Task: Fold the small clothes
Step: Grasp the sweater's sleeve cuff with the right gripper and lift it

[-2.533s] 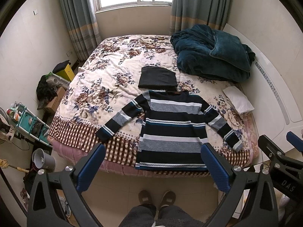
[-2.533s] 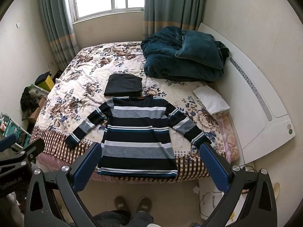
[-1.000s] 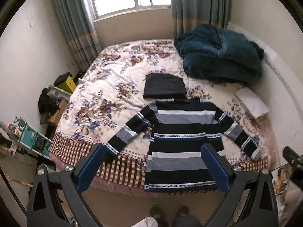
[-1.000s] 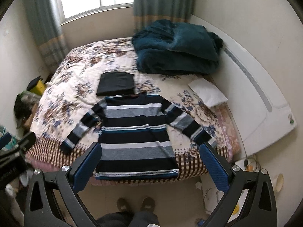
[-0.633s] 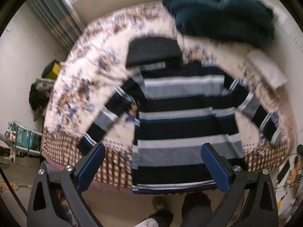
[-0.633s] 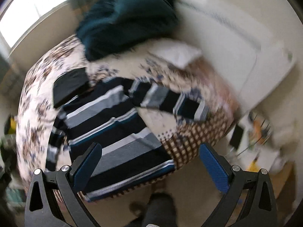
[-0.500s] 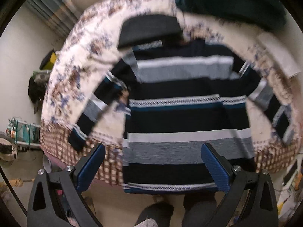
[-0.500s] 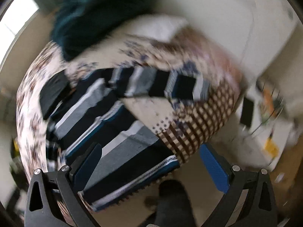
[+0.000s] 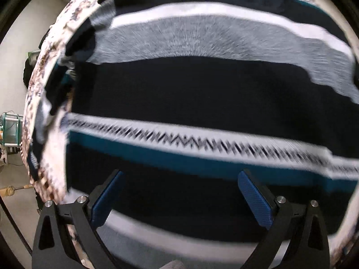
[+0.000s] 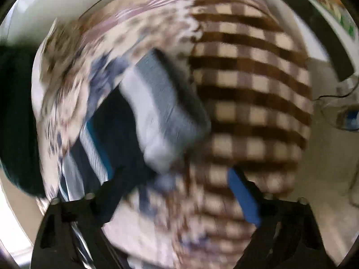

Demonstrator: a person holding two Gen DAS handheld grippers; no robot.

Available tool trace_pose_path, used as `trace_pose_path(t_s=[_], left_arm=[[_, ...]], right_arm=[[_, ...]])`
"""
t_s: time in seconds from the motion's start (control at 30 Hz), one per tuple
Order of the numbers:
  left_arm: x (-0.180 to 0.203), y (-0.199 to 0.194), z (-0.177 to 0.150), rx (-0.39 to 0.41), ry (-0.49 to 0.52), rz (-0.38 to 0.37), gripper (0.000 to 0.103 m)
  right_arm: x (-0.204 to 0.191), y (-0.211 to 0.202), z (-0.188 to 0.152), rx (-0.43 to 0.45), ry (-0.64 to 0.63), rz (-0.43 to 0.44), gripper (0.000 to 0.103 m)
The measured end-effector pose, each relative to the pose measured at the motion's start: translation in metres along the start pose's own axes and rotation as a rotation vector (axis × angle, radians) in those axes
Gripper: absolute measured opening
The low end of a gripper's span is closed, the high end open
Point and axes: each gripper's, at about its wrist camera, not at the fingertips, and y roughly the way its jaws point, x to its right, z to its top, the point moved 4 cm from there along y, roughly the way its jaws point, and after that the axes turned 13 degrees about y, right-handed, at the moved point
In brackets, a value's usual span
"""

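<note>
**Both grippers low over the striped sweater, jaws apart**

Close above the bed, the left gripper [image 9: 180,192] hangs over the body of the striped sweater [image 9: 202,94], pointing down and forward along the cloth. Its jaws stand wide apart with nothing between them; the blue pads [image 9: 254,199] frame a dark band of the knit, and whether they touch the fabric cannot be told. The sweater fills almost the whole left wrist view. It lies flat on the floral bedspread [image 9: 51,44], its stripes running left to right across the picture: a grey and white band at the far side, then a dark band, then a white zigzag line over a teal stripe, then dark again just beyond the pads. So its long axis runs near to far, with the far end toward the top of the view. One sleeve lies bunched at the left edge, beside the bedspread's flowered border.

The right gripper [image 10: 177,192] is also low and tilted, over the right sleeve [image 10: 161,116] of the sweater. Its jaws are likewise apart and grip nothing. The sleeve runs diagonally from near left to far right, its grey and white cuff end lying at the seam between the flowered cloth and the brown checked border [image 10: 251,78]. This view is heavily blurred, so contact with the sleeve cannot be judged. Floor and a dark cable [image 10: 332,94] show at the far right.
</note>
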Motion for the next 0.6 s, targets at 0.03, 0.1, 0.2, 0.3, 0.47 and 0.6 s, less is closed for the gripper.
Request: trace_pose_path(t_s=[0.03,0.1,0.2,0.3,0.47,0.6], left_arm=[[0.000,0.008,0.002,0.002,-0.002,-0.013,0.103],[0.000,0.017,0.003,0.019,-0.001,-0.043,0.103],[-0.004,0.018,-0.001,0.070,-0.015,-0.089,0.103],[-0.007,0.015,-0.005,0.105,-0.005,-0.113,0.103],[-0.022,0.014,-0.011,0.114,0.013,-0.160,0.103],[-0.046,-0.005,-0.014,0.125,-0.011,-0.187,0.103]], right_arm=[[-0.003,0.006,0.005,0.025,0.022,0.018,0.087],[-0.010,0.008,0.012,0.097,0.045,0.055,0.087],[-0.027,0.000,0.013,0.186,0.043,0.100,0.062],[-0.045,0.004,0.011,0.184,0.003,0.105,0.044],[-0.091,-0.002,0.011,0.243,-0.060,0.035,0.008],[-0.170,-0.043,-0.036,0.282,-0.288,0.087,0.008]])
